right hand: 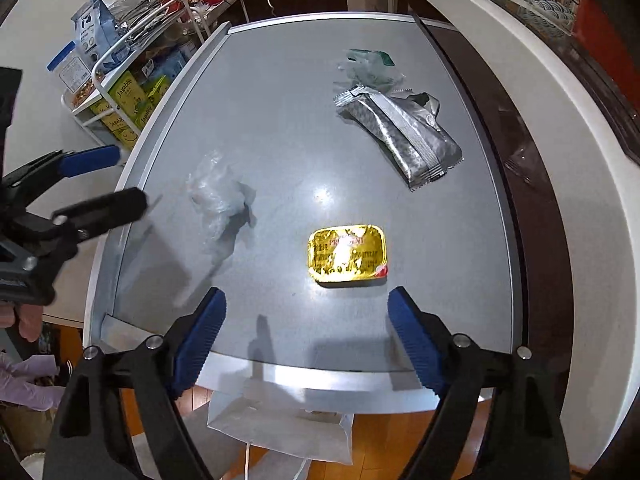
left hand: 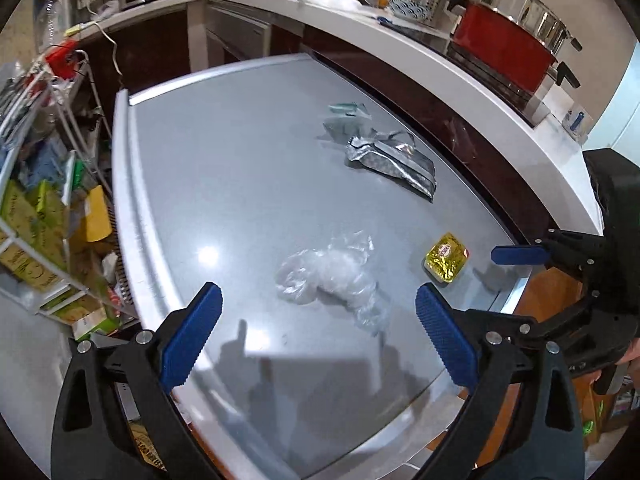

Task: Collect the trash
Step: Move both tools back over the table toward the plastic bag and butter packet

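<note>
Trash lies on a grey table [left hand: 224, 184] [right hand: 272, 120]. A crumpled clear plastic film [left hand: 332, 276] [right hand: 220, 196] lies just ahead of my open, empty left gripper [left hand: 318, 300]. A gold foil butter packet [left hand: 446, 258] [right hand: 347, 254] lies just ahead of my open, empty right gripper [right hand: 306, 306]. A silver foil wrapper [left hand: 394, 164] [right hand: 404, 132] lies farther back, with a clear and green wrapper [left hand: 344, 114] [right hand: 368, 66] behind it. The right gripper shows at the right of the left wrist view [left hand: 520, 256]; the left gripper shows at the left of the right wrist view [right hand: 108, 178].
A white wire rack [left hand: 40, 200] [right hand: 120, 92] with boxes and bags stands left of the table. A white counter [left hand: 460, 76] [right hand: 560, 120] with pots and dishes runs along the right. A white paper bag [right hand: 280, 432] sits on the floor below the table's near edge.
</note>
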`<act>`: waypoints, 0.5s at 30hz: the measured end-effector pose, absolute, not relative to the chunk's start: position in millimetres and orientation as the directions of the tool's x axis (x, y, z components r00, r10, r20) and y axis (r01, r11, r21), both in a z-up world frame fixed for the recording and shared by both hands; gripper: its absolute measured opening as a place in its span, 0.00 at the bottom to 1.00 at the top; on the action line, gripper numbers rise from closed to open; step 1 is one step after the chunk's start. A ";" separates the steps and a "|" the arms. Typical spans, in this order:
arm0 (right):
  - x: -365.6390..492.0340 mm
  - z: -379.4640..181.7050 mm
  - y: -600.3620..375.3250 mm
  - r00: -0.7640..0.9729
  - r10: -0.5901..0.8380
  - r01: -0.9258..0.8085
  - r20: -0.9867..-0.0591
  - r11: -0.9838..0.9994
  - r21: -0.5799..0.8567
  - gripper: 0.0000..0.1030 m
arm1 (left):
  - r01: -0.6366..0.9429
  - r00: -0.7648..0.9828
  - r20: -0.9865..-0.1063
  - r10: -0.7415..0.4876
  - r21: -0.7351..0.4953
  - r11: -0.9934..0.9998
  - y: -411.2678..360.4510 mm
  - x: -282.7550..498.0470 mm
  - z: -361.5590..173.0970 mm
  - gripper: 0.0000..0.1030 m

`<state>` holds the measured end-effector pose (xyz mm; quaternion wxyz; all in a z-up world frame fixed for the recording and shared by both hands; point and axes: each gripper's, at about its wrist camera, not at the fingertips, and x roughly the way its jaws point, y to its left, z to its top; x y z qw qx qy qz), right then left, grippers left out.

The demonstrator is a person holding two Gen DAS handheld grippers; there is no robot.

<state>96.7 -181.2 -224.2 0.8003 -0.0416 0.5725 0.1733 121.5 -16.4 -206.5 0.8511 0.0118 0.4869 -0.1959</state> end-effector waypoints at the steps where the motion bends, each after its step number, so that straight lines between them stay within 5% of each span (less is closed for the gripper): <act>1: 97.2 -225.1 -182.0 0.283 0.225 -0.323 -0.932 0.938 0.129 0.80 | 0.345 0.443 -0.836 -0.324 -0.174 0.922 -18.3 124.8 -209.0 0.95; 15: 98.3 -231.1 -187.8 0.281 0.219 -0.304 -0.934 0.944 0.130 0.80 | 0.336 0.419 -0.892 -0.170 -0.022 0.942 -32.4 145.1 -250.9 0.95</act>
